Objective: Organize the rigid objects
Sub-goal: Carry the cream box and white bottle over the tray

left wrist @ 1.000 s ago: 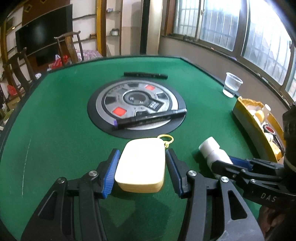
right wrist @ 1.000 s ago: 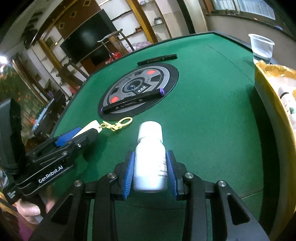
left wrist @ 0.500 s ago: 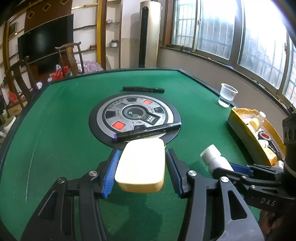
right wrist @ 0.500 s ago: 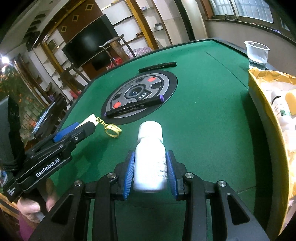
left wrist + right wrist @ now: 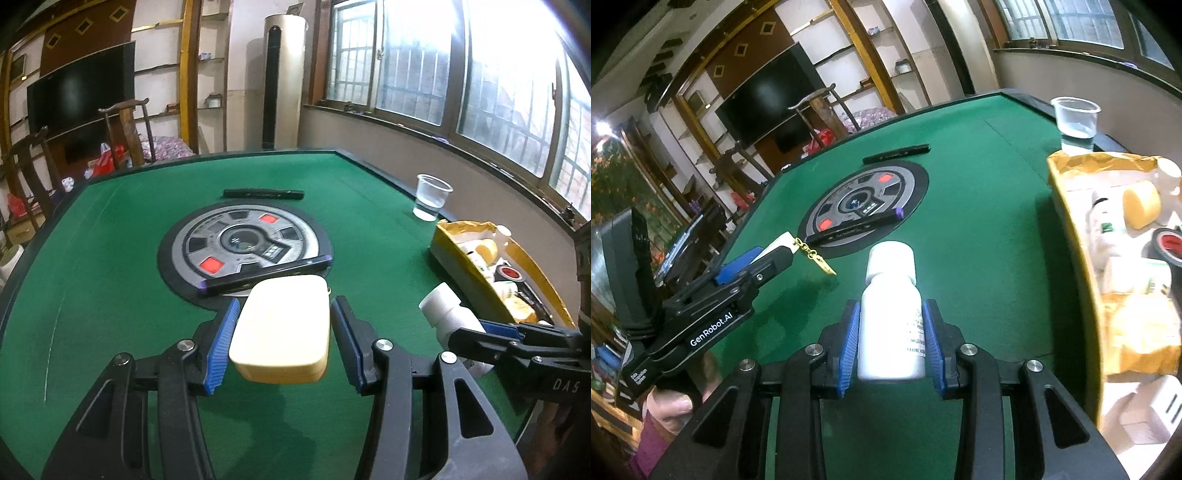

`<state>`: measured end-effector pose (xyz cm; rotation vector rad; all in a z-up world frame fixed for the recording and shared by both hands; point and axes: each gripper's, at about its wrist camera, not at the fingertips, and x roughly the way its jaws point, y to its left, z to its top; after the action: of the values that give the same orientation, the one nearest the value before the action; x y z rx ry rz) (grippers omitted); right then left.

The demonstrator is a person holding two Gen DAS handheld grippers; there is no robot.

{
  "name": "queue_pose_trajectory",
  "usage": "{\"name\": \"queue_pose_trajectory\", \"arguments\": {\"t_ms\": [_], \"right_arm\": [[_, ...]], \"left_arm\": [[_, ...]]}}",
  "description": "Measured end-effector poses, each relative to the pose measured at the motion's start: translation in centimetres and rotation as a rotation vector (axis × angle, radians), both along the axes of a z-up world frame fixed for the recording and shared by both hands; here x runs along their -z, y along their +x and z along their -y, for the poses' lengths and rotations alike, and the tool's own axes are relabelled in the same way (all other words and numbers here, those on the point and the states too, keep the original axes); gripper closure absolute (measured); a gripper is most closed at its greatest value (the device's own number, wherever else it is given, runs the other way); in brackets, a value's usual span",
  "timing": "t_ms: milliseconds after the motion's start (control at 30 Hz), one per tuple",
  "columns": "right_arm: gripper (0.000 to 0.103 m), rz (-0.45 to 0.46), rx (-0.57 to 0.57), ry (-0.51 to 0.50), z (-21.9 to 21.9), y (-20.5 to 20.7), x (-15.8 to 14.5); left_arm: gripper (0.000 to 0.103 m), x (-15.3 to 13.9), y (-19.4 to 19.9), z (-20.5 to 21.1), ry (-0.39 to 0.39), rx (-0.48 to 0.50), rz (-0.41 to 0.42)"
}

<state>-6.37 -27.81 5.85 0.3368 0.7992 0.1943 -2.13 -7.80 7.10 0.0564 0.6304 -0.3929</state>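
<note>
Cream rounded plastic case (image 5: 282,326), one, pinched in our left gripper (image 5: 284,339); one white plastic pill bottle (image 5: 891,314) clamped in our right gripper (image 5: 891,341); two black marker pens (image 5: 264,276) ahead; bottle label unreadable.

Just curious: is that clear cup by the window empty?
No. The cup stands upright with a little water in its bottom.

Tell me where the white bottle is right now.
The white bottle is clamped in the right tool, above the green table, left of the yellow box.
</note>
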Motion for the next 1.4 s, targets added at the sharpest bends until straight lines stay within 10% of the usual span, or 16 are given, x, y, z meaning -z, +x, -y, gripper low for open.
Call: {"name": "queue_pose_trajectory", "arguments": {"t_ms": [867, 1400], "right_arm": [[0.073, 0.133, 0.246, 0.033, 12.6, -5.9, -3.8], [0.073, 0.04, 0.355, -0.065, 19.0, -6.4, -2.9]], "left_arm": [[0.053, -4.5, -5.3, 15.3, 0.028, 0.253, 0.045], [0.053, -2.9, -3.4, 25.5, 0.08, 0.366, -0.067]]}}
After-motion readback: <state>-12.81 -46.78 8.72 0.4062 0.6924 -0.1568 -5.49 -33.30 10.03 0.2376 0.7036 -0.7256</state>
